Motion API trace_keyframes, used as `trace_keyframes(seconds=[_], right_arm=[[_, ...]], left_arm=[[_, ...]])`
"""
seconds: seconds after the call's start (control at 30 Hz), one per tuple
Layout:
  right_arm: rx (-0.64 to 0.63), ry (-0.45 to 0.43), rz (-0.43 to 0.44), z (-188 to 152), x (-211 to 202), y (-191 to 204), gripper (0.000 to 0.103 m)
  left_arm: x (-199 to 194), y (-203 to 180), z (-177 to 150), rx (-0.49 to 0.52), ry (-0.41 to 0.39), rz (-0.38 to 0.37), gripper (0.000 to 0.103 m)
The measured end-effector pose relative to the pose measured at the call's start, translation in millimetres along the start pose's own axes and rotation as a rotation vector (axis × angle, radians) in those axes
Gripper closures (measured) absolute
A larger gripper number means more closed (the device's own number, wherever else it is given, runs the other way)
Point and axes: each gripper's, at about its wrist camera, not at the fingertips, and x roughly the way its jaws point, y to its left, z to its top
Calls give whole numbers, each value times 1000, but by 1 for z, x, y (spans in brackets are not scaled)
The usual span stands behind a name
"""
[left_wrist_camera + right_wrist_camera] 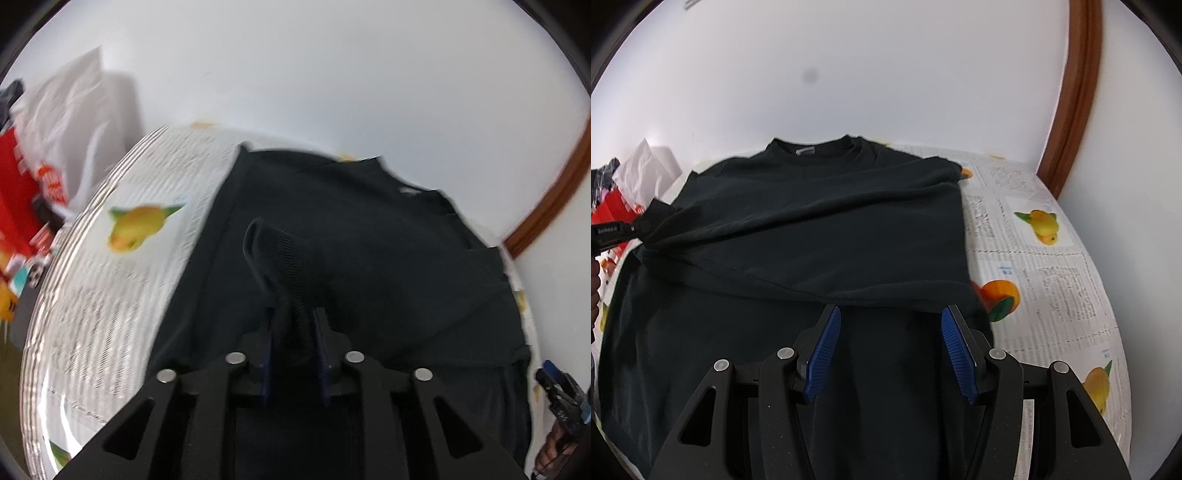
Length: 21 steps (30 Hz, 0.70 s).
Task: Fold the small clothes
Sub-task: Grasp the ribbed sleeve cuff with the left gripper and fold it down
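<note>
Left gripper (295, 332) clenched on a fold of the black cotton T-shirt (812, 229). Right gripper (890, 350) released above the shirt, nothing between its blue ribbed pads (823, 354).

Nothing I can actually read here: the newspaper (1052, 280) print is a blur, and so is the tiny white lettering on the left gripper (613, 230).

Each hand-held gripper is matte black plastic. The left hand-held gripper (294, 332) has angular linkage arms with triangular cut-outs, four round silver pivot pins and dark blue pads. The right hand-held gripper (890, 343) has the same build, with brighter blue ribbed pads (823, 354); a small white label marks the left one's body in its view
</note>
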Motion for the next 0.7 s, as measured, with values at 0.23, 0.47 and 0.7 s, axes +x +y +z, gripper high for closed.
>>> trace_keyframes(seconds=[0.23, 0.47, 0.7], right_arm=[[6, 23, -19, -1, 14, -4, 46], [53, 37, -14, -2, 31, -14, 46], [56, 25, 2, 4, 36, -12, 46]], left_arm=[[8, 22, -2, -4, 6, -17, 82], [27, 17, 5, 16, 27, -18, 56], [29, 3, 4, 90, -26, 63, 97]])
